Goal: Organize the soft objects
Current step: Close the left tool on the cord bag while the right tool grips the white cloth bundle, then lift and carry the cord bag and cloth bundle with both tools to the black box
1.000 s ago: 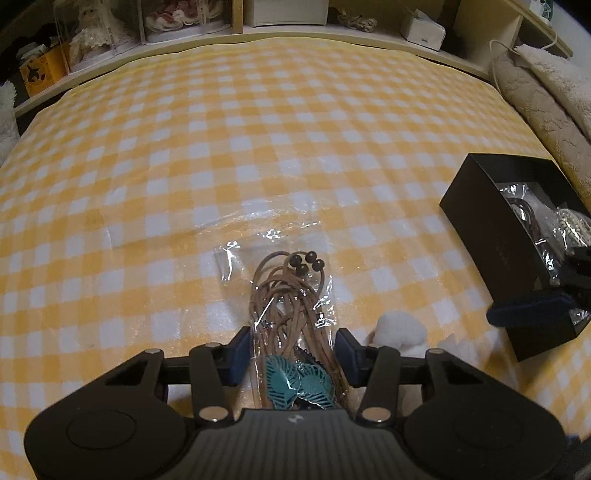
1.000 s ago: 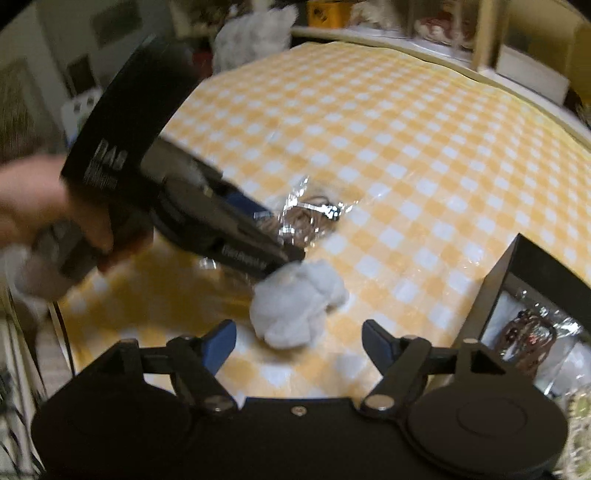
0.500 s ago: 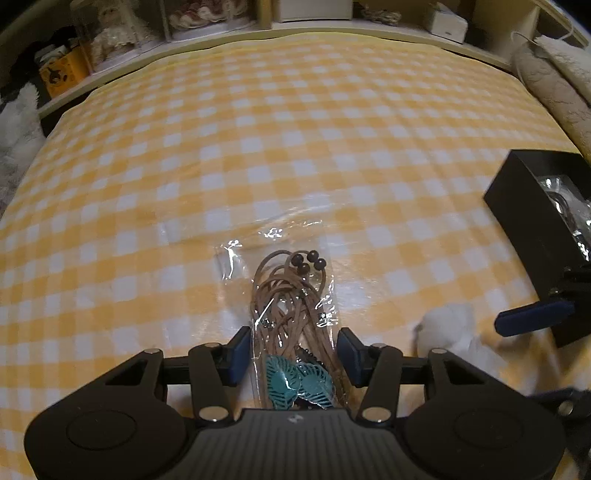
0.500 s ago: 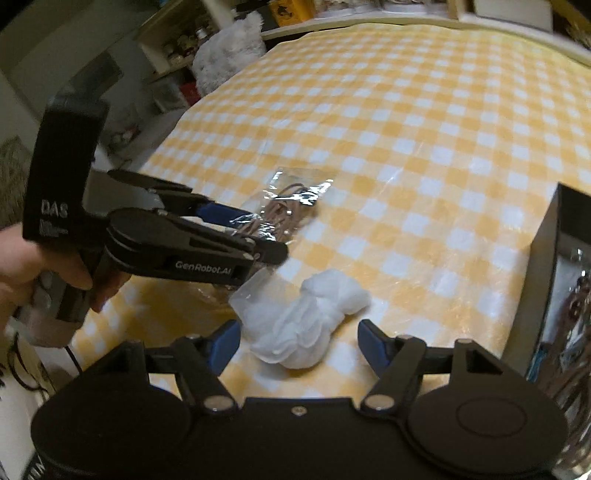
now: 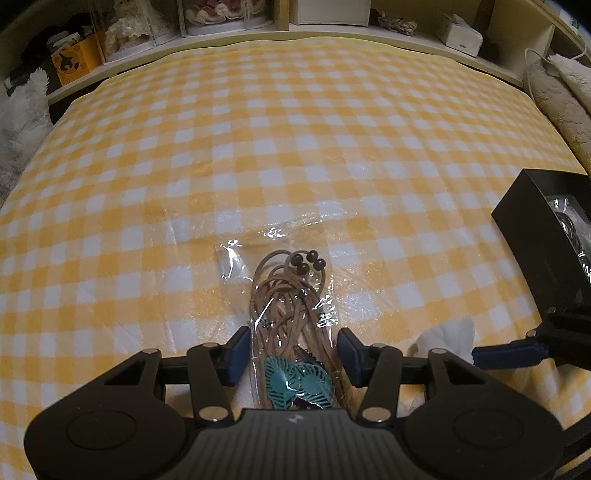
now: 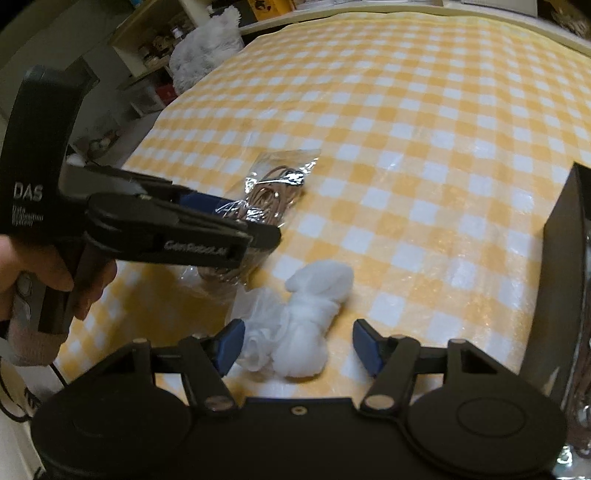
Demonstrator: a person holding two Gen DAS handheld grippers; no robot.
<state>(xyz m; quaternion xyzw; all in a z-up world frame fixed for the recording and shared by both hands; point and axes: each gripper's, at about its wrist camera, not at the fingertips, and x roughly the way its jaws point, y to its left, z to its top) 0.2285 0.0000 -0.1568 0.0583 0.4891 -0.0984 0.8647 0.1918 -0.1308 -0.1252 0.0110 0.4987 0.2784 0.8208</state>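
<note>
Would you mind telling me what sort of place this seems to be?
Probably a home room: a yellow-and-white checked tablecloth, wooden shelves with boxed dolls, and a fluffy white rug or cushion.

Bag (image 5: 291,317) left of bundle (image 6: 310,332)

You face a table under a yellow-and-white checked cloth (image 5: 280,122) with a clear plastic cover that glints in the dim, warm light. Behind its far edge runs a pale shelf (image 5: 221,40) holding clear display cases (image 5: 218,14) and an orange box (image 5: 74,61). White fluffy fabric (image 5: 20,110) lies at your left; beige towels (image 5: 557,107) lie at your right.
</note>
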